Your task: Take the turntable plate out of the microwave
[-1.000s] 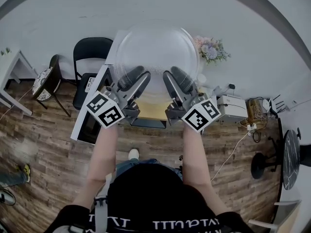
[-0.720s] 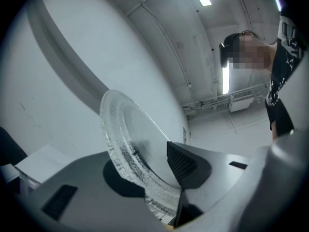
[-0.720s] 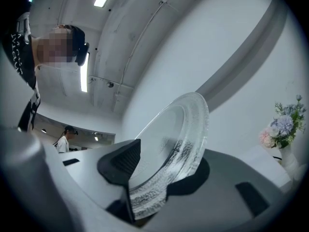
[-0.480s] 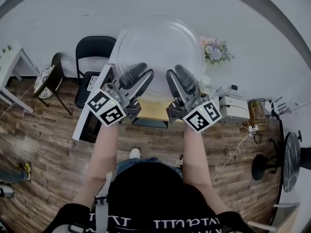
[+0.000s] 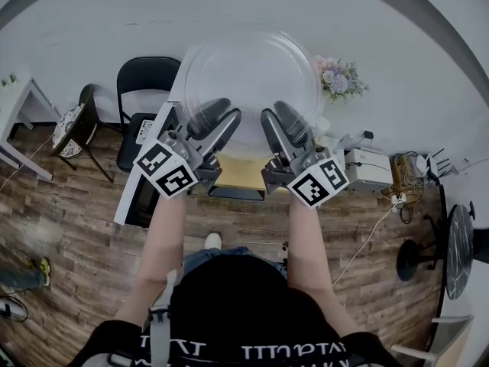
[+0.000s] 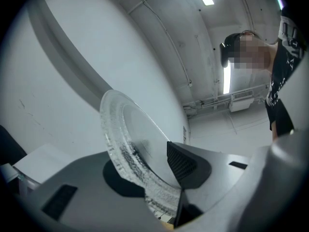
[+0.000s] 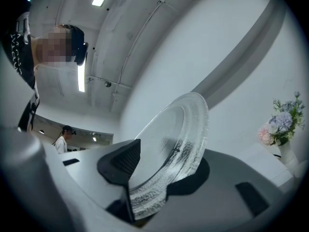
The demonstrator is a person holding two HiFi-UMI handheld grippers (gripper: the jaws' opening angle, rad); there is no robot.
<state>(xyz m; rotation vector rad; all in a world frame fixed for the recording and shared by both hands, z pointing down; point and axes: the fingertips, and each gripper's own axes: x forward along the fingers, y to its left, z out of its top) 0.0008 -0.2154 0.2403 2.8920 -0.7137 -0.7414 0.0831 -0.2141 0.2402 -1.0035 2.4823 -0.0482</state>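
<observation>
Turntable plate (image 5: 252,75) clear glass, stippled rim; floor (image 5: 76,243) brown wood-grain; chair (image 5: 141,71) black.

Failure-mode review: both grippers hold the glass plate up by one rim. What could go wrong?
1. The left gripper and right gripper pinch the glass plate at its near rim only. The rest overhangs, so it may lever out of the pads.
2. If the hands twist unevenly, one grip could slip on the glass.
3. A drop would likely hit the microwave or wood floor and shatter.
</observation>
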